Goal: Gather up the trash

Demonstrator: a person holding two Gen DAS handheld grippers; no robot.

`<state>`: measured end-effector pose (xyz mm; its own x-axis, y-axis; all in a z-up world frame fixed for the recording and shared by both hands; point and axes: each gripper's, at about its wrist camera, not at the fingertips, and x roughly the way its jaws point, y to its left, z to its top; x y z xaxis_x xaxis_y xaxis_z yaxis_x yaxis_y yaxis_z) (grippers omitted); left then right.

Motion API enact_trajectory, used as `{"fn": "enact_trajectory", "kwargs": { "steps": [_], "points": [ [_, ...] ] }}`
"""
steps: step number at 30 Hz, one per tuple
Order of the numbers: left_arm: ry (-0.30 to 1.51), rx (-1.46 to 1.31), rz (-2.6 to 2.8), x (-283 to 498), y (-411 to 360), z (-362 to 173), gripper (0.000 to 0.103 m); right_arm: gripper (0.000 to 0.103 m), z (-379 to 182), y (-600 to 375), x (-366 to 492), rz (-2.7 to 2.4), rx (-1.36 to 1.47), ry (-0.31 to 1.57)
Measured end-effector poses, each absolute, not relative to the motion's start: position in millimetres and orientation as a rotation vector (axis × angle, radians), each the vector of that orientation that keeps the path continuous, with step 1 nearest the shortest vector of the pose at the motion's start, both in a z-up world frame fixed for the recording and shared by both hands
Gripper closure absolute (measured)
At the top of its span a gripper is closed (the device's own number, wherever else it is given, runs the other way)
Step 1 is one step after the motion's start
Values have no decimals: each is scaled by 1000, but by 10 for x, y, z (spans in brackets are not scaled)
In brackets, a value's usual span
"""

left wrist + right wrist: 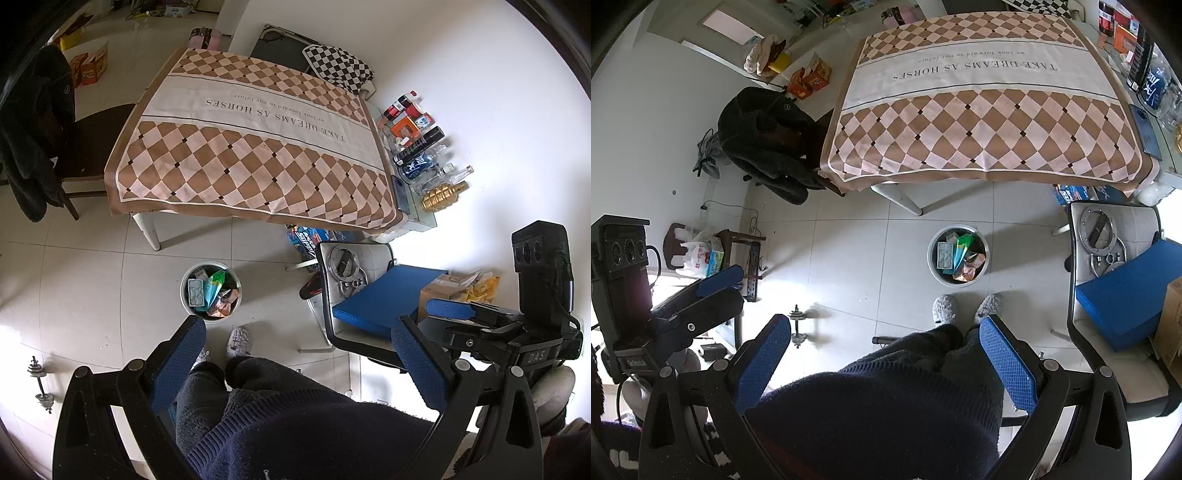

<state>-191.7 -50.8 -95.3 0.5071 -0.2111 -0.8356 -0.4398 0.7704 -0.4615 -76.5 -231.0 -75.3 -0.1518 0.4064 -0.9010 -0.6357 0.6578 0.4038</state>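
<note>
A round white bin stands on the tiled floor in front of the table, holding a green packet, a pale tray and other wrappers. My left gripper hovers high above the floor, open, with nothing between its blue pads. My right gripper is held at a similar height, also open and empty. Both look down past the person's dark-trousered legs and grey slippers, just short of the bin. The checked tablecloth has nothing lying on it.
A phone and several bottles sit along the table's right side. A white chair to the right carries a blue foam slab, metal rings and a cardboard box. A jacket-draped chair stands left, and a dumbbell lies on the floor.
</note>
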Motion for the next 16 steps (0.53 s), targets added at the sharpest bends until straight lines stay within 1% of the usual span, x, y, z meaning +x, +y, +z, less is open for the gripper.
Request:
{"fn": "enact_trajectory", "kwargs": {
  "steps": [16],
  "points": [
    [1054,-707,152,-1924,-506,-948,0,0,-739,-2297,-756,937,-213,1470]
  ]
}}
